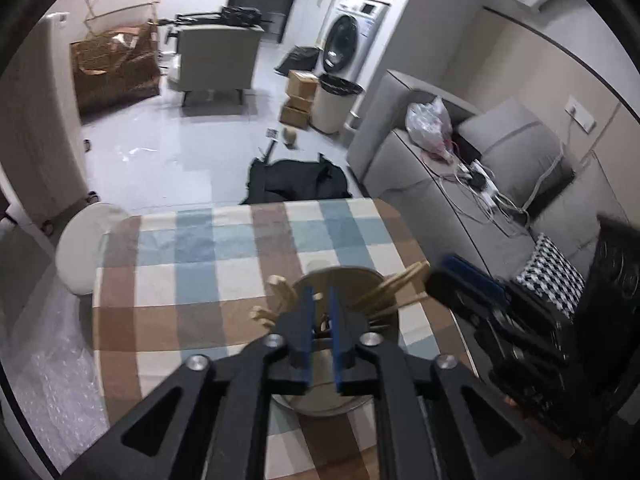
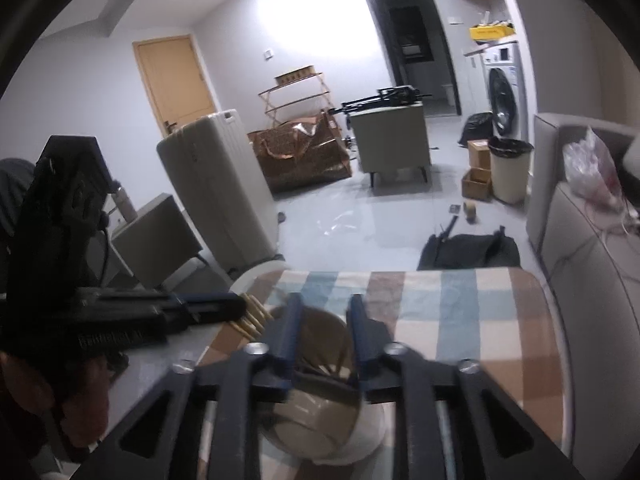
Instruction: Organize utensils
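A round tan utensil holder point(image 1: 344, 274) stands on the checked tablecloth point(image 1: 200, 272) near the table's front. Several wooden utensils point(image 1: 400, 284) lean out over its rim, and more wooden handle ends point(image 1: 280, 290) fan out on its left side. My left gripper point(image 1: 321, 292) hangs right over the holder's mouth with a narrow gap between its blue pads and nothing pressed between them. My right gripper point(image 2: 326, 304) is open above the same holder point(image 2: 320, 412), its inside showing through the gap. The left gripper point(image 2: 240, 306) reaches in beside the wooden ends point(image 2: 252, 318). The right gripper point(image 1: 440, 274) enters from the right.
A grey sofa point(image 1: 420, 168) with cables and a plastic bag runs along the table's right side. A white round stool point(image 1: 80, 248) stands at the table's left edge. On the floor beyond are a black bag point(image 1: 296, 178), a bin point(image 1: 336, 100) and a pale suitcase point(image 2: 220, 184).
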